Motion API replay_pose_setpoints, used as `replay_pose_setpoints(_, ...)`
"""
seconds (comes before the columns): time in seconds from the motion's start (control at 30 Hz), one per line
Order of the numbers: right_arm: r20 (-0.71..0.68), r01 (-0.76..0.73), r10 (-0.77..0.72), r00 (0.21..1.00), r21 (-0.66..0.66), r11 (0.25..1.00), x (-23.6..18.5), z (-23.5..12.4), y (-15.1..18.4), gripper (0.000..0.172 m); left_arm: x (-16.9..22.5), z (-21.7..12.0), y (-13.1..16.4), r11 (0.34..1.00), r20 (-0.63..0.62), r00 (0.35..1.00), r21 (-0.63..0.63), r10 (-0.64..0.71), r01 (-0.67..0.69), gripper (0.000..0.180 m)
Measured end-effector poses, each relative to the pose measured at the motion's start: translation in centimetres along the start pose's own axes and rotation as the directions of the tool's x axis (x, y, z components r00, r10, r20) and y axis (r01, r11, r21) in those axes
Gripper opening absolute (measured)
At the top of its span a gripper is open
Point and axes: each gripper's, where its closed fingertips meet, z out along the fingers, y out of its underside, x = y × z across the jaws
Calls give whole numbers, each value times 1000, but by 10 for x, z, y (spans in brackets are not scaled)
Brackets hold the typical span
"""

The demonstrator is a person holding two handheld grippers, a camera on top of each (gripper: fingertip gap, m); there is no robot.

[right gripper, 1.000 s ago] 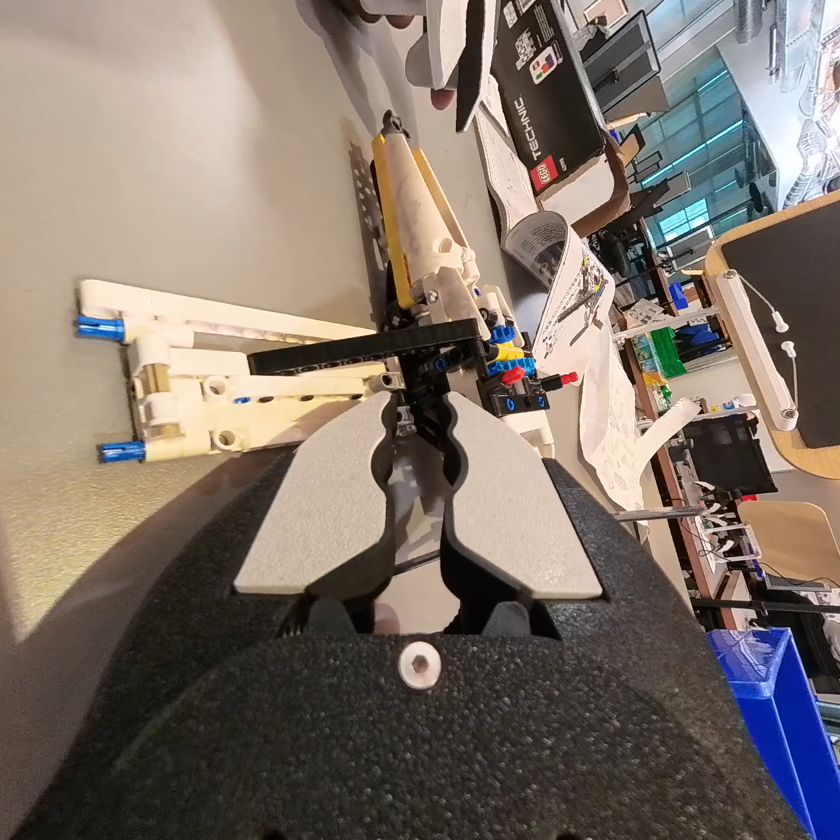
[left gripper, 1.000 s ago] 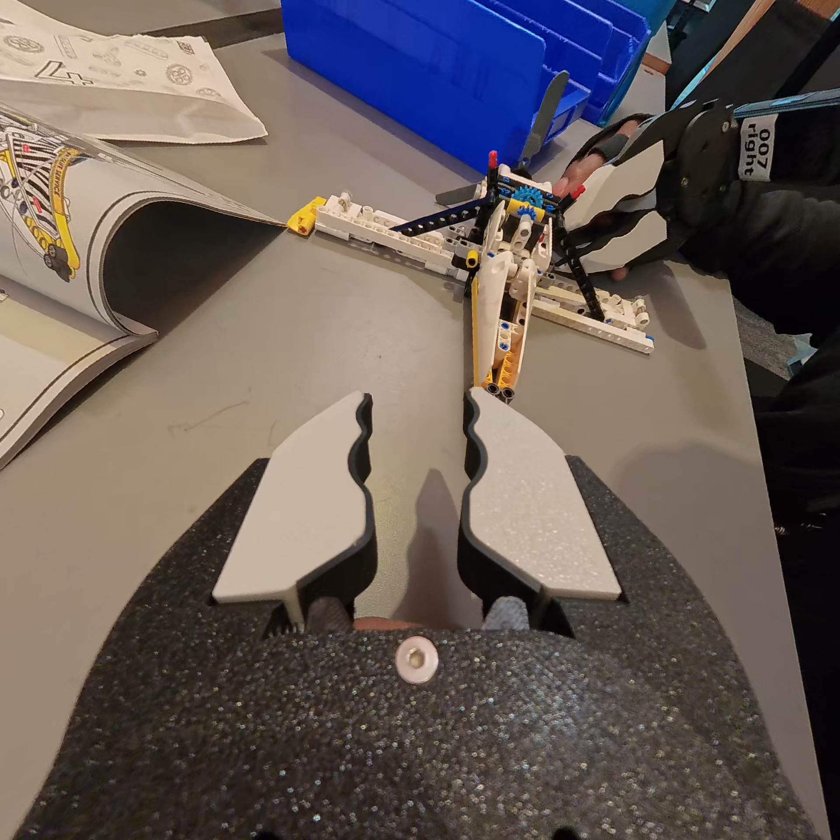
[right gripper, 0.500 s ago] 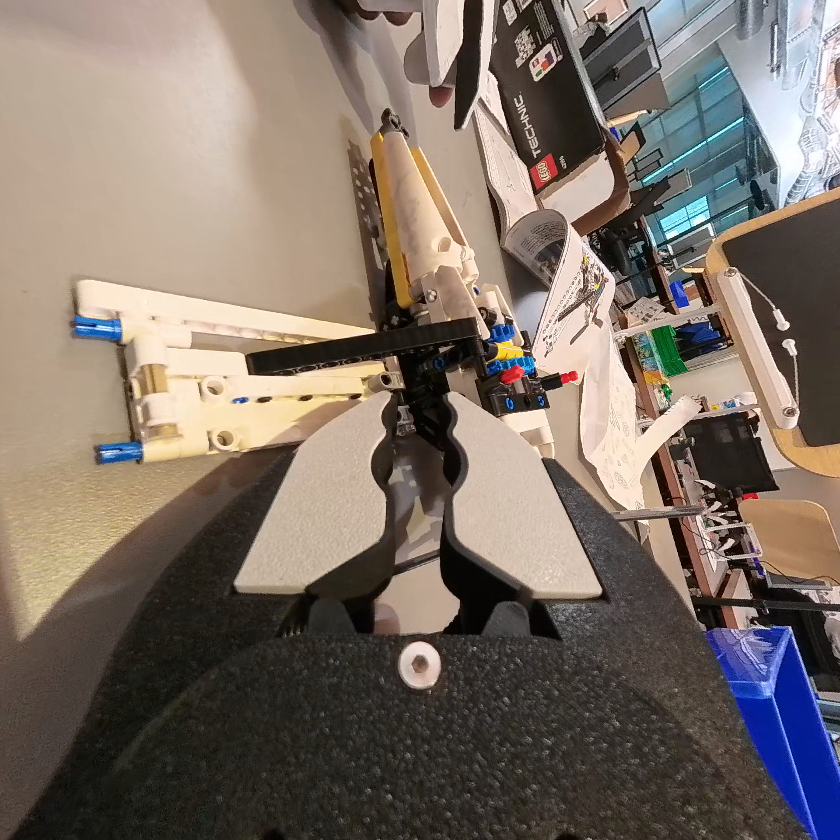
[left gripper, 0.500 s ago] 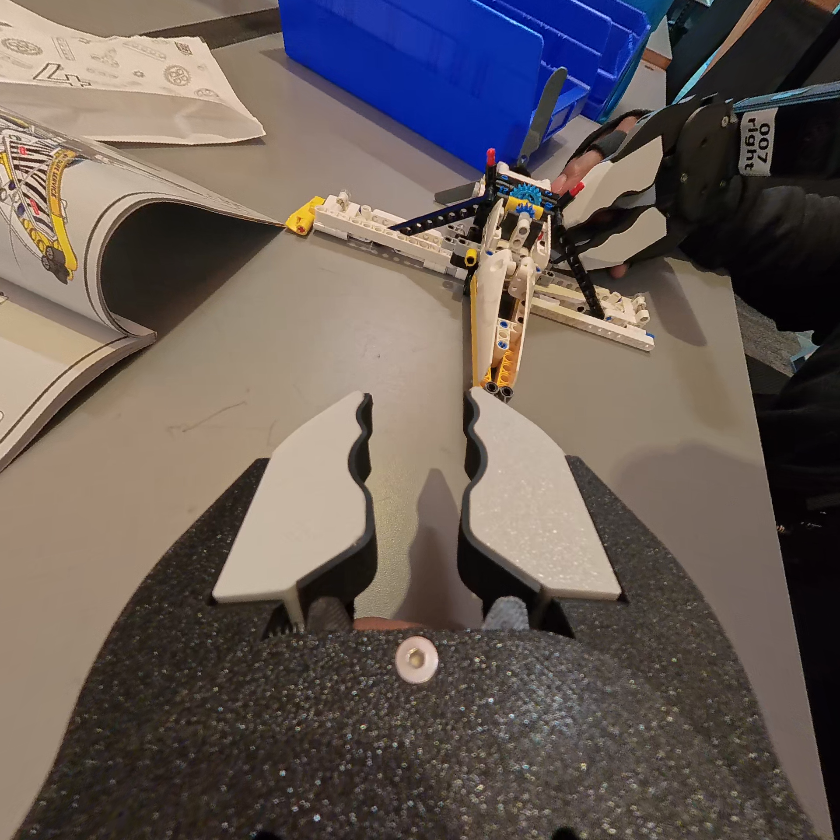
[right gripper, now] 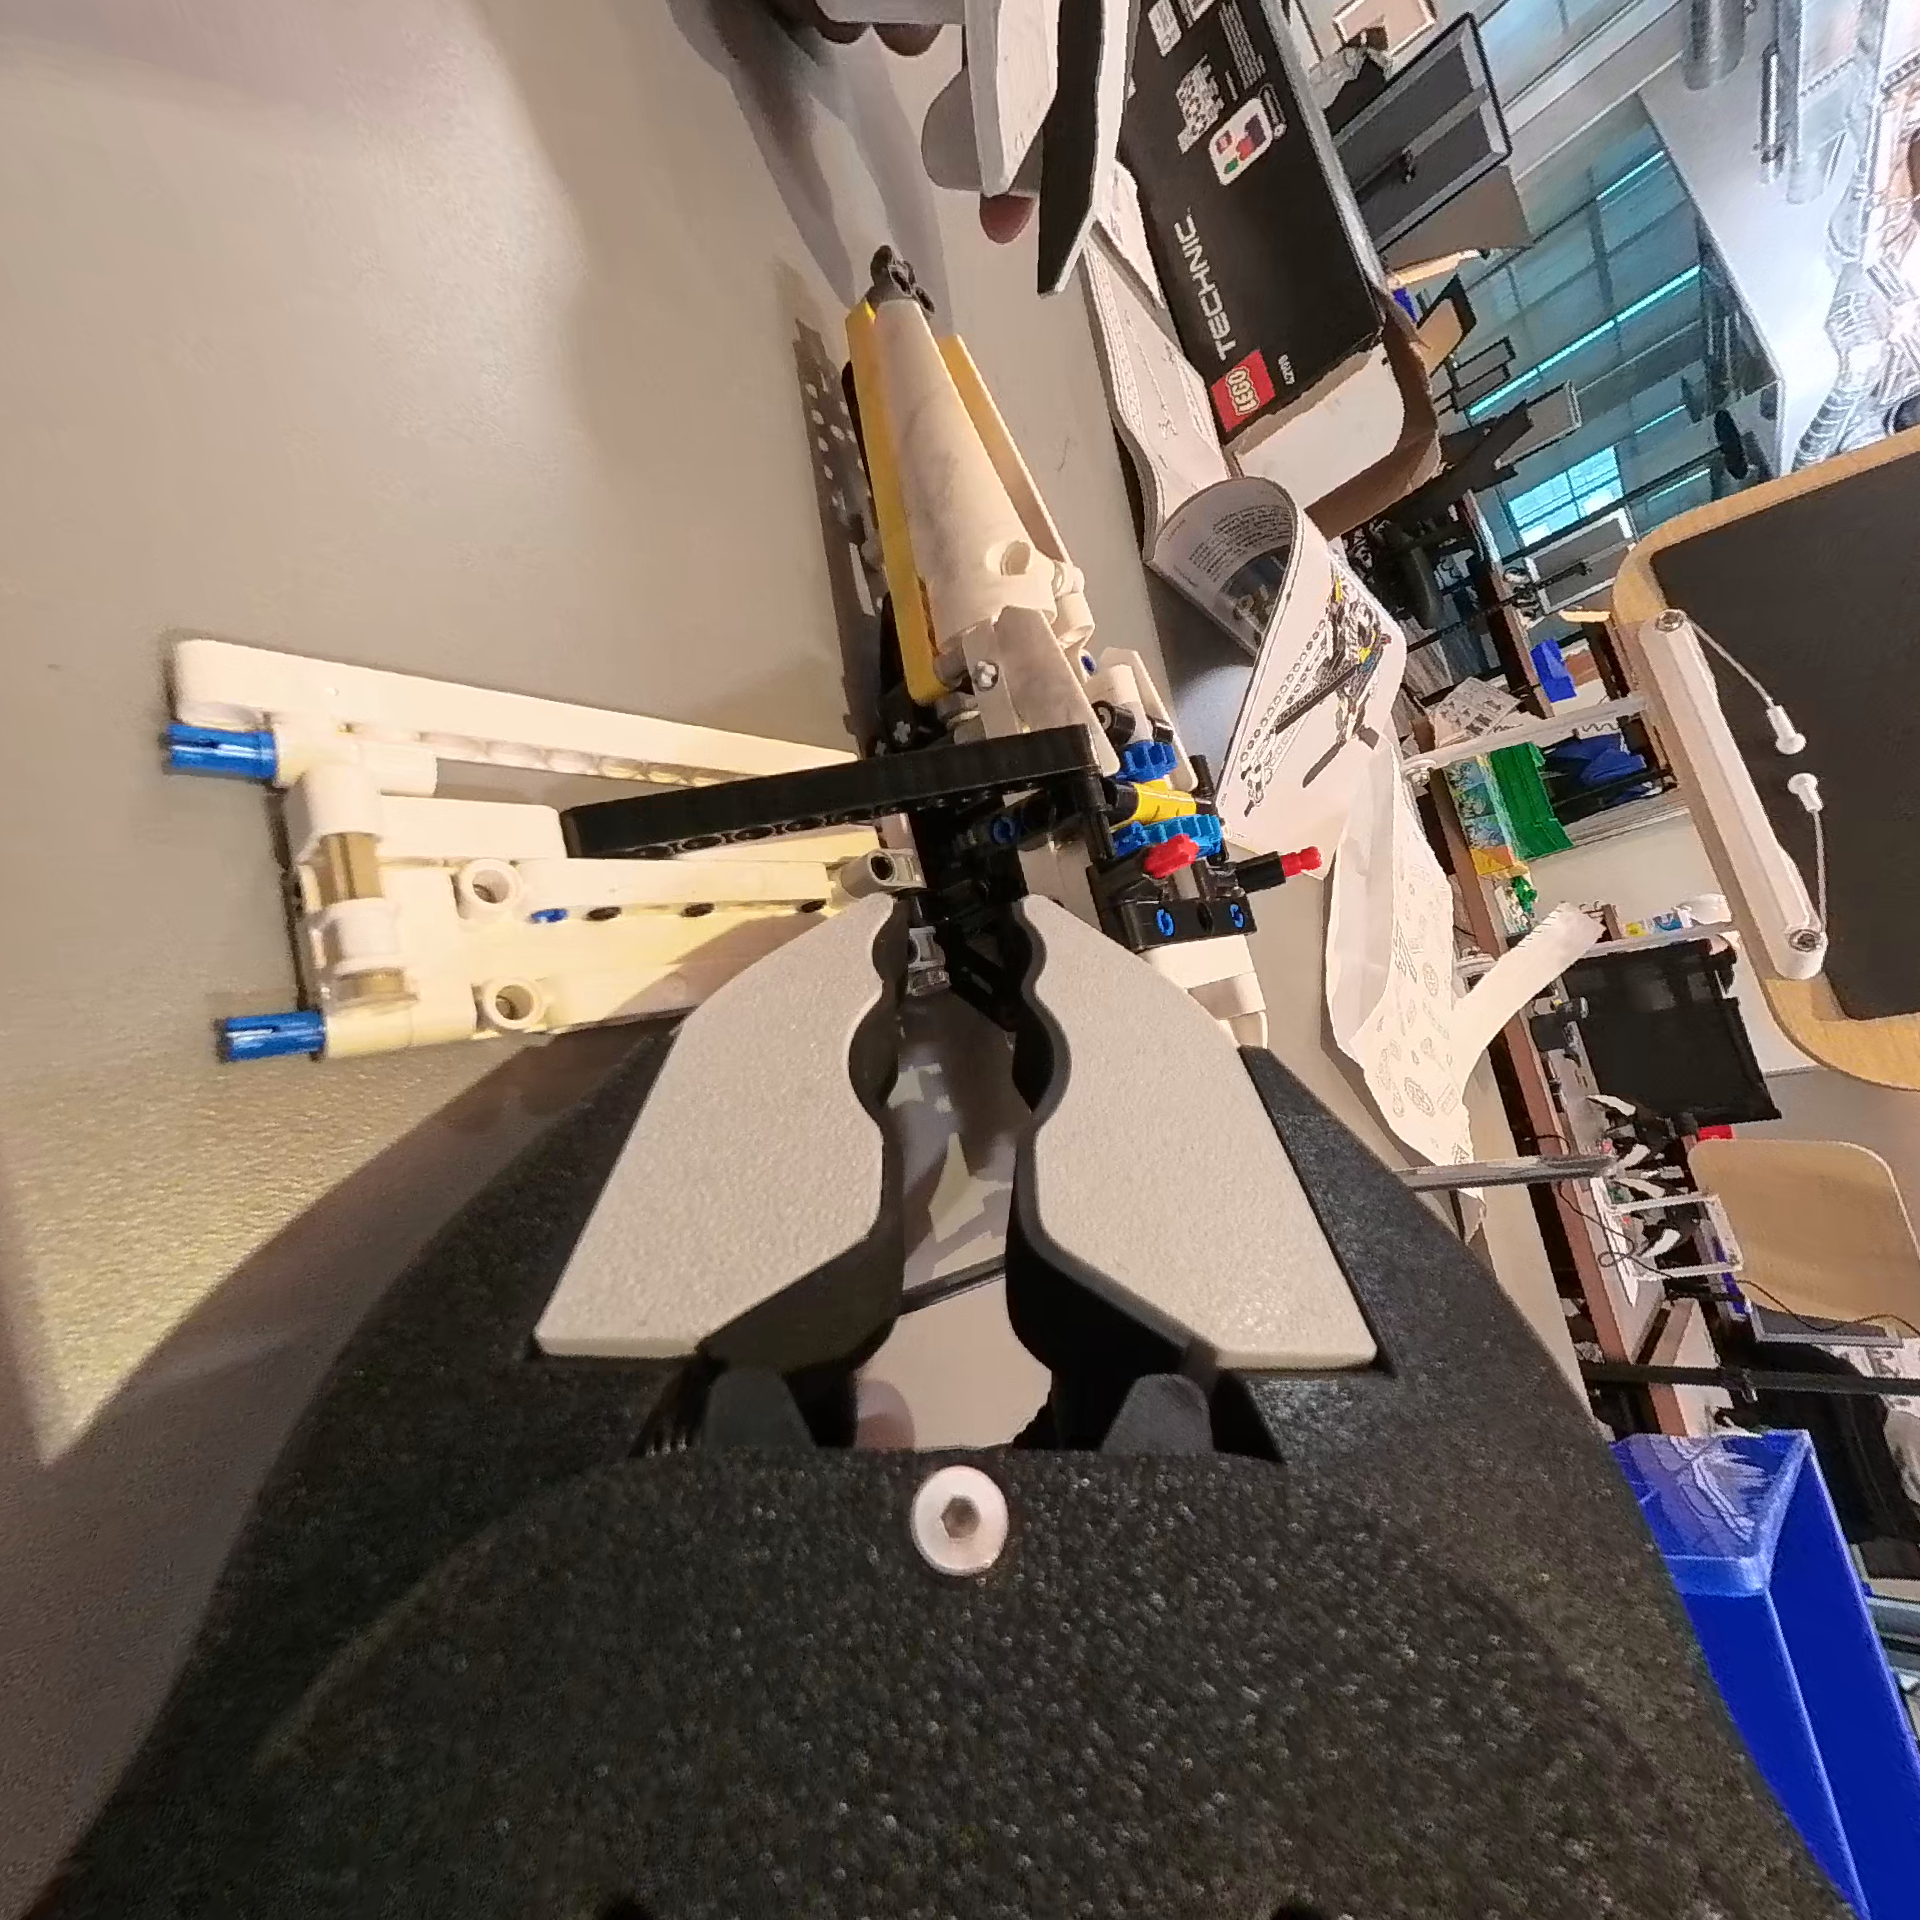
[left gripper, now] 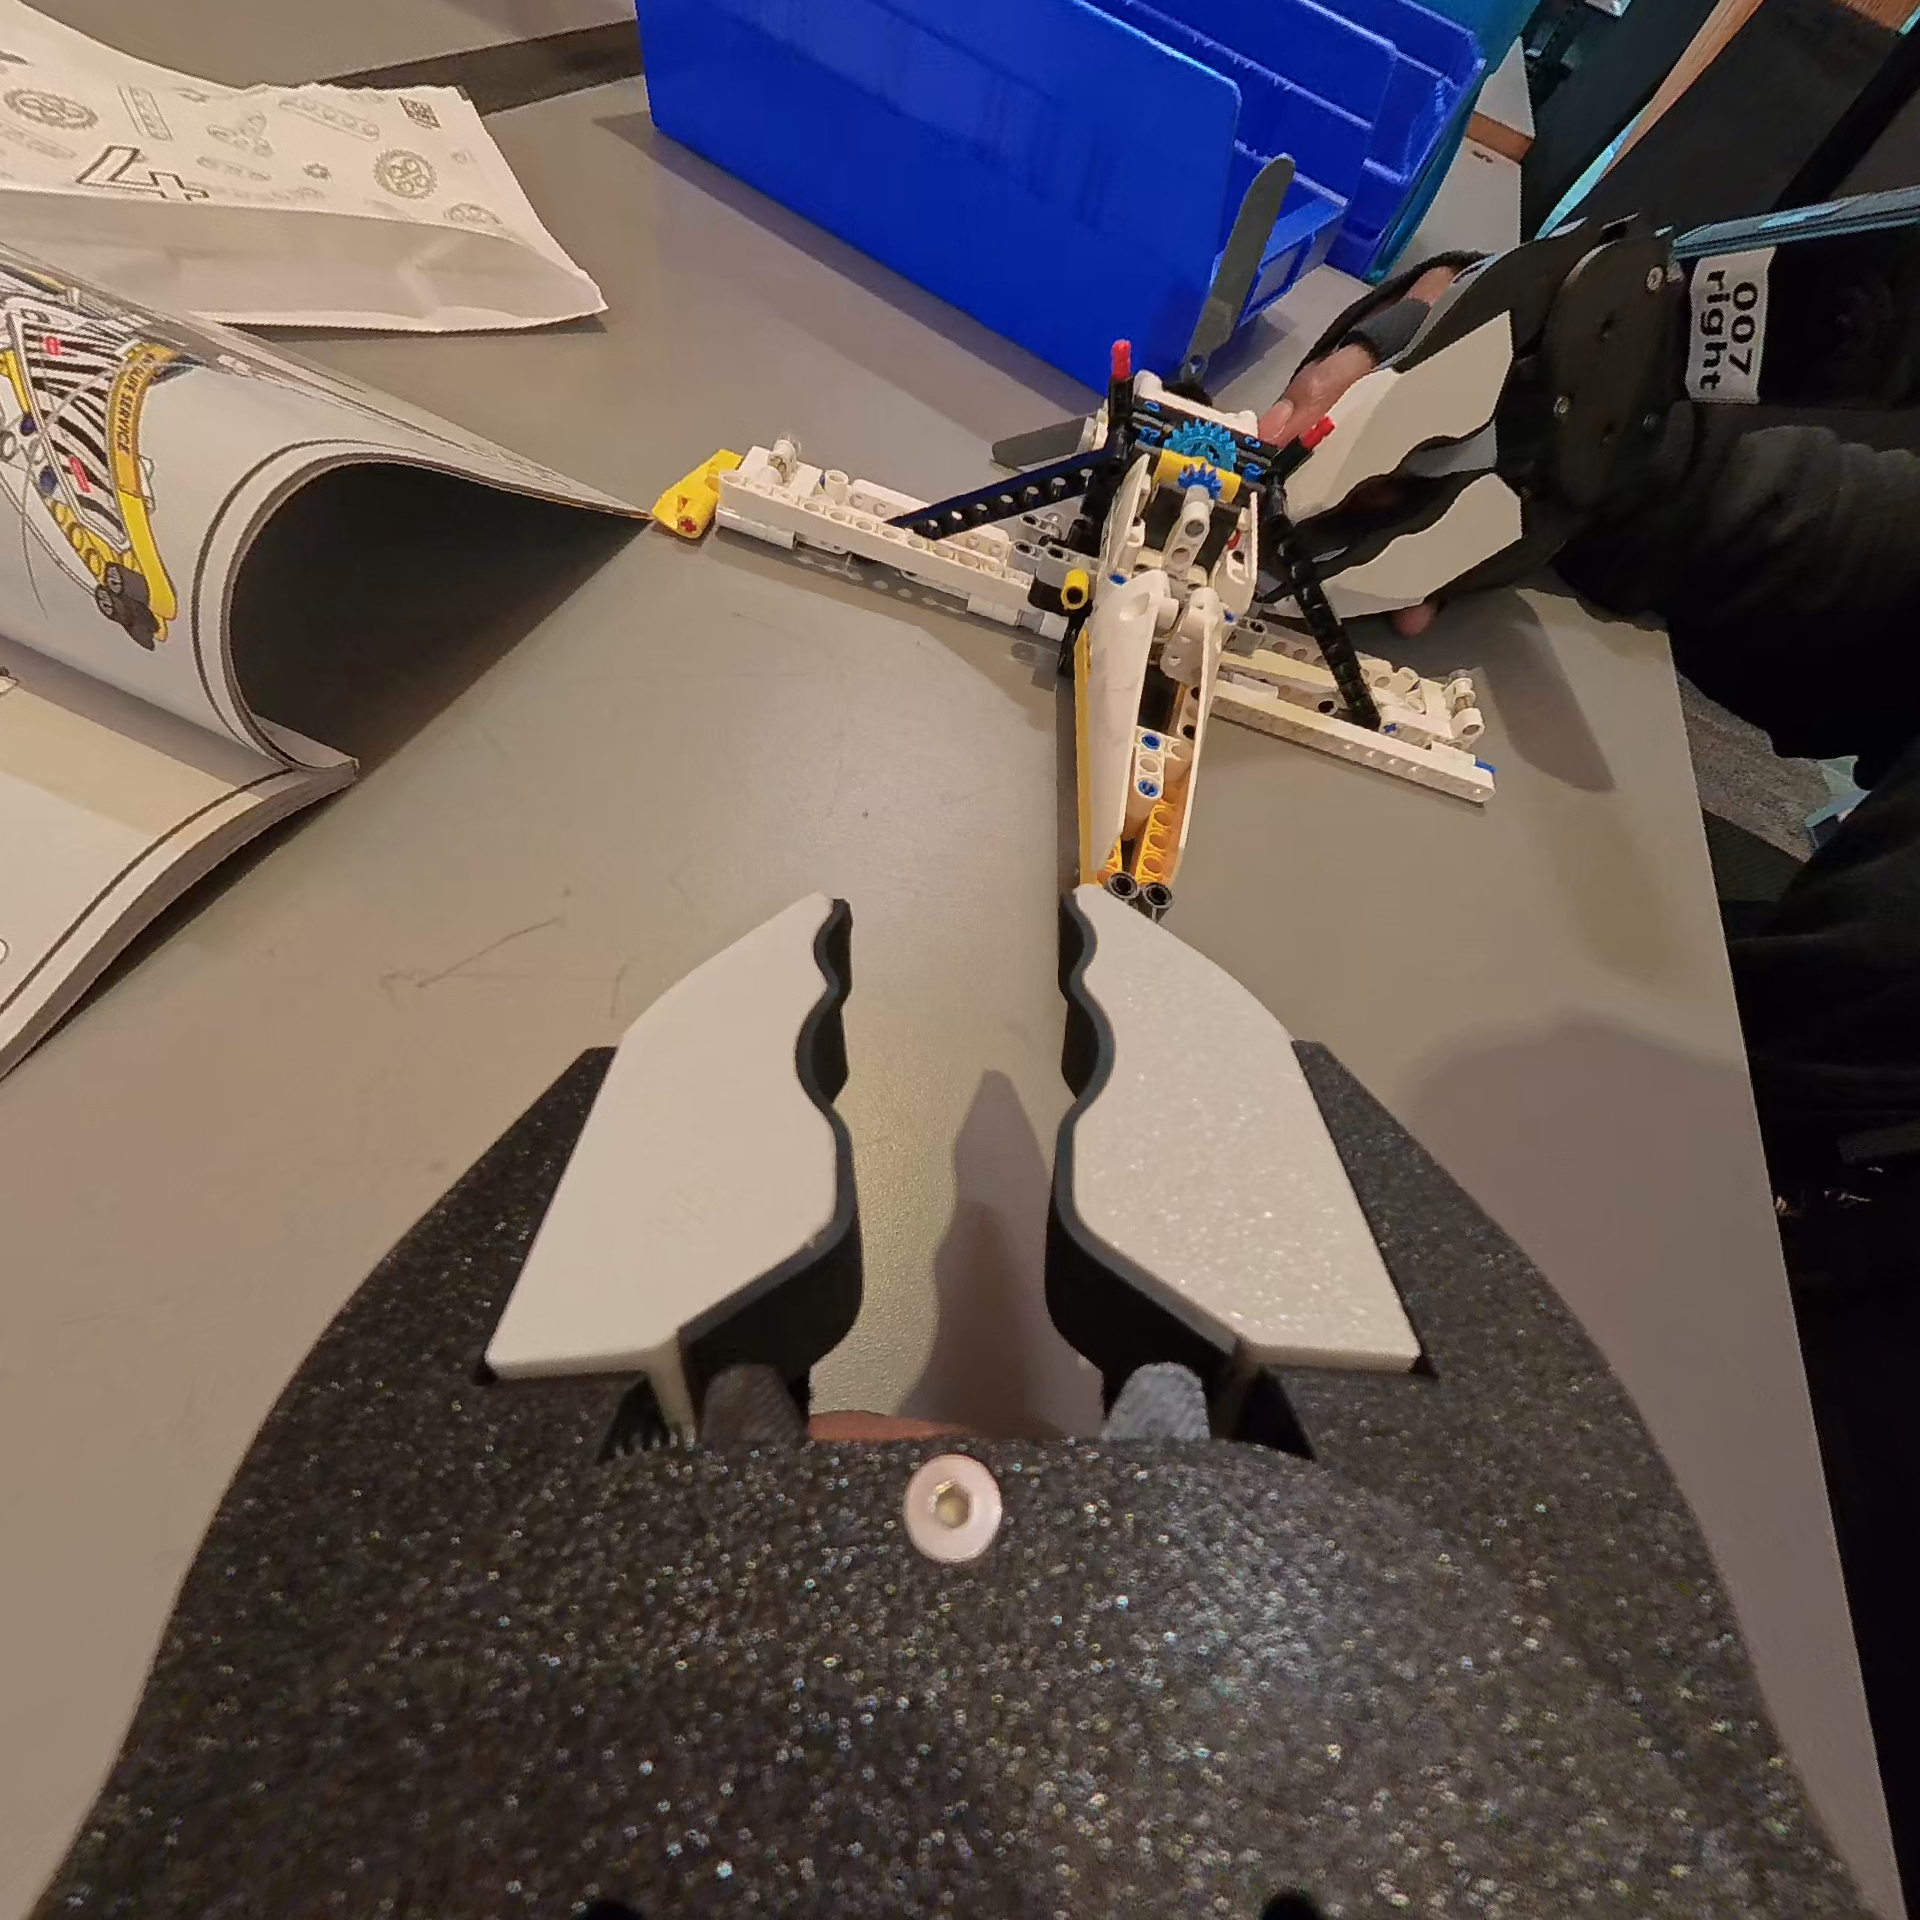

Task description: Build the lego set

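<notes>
Grey and matte, the surface (left gripper: 727, 790) runs to an edge on the right, and past it in the right wrist view lies a workshop room with shelving, glass walls and a wood-rimmed panel (right gripper: 1787, 748).

One toy plane model (left gripper: 1143, 623) of white, yellow, black and blue building pieces lies near the middle of the surface, its white wings spread flat to either side and its tapered white and yellow tail pointing toward the left tongs (left gripper: 956, 914). Those tongs hover with their jaws wide, nothing between them but bare surface; the right-hand fingertip (left gripper: 1101, 925) sits just beside the two black pins at the tail's end, and contact cannot be told. The right tongs (right gripper: 961, 925) are narrowed on a black part at the model's front (the pads appear to press it from both sides), next to a blue gear and two red-tipped pins.

One open instruction booklet (left gripper: 156, 499) curls at the left, with one printed white paper bag (left gripper: 312, 208) beyond it. Blue bins (left gripper: 987, 135) stand at the far side, at least three walls showing. One black product box (right gripper: 1268, 229) lies beyond the booklet.
</notes>
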Motion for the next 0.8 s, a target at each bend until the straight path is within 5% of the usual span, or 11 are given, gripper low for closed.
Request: replay_pose_setpoints(0.8, 16, -43, 43, 999, 3, 999, 3, 1, 1, 17, -1, -5, -2, 998, -34, 997, 24, -65, 66, 38)
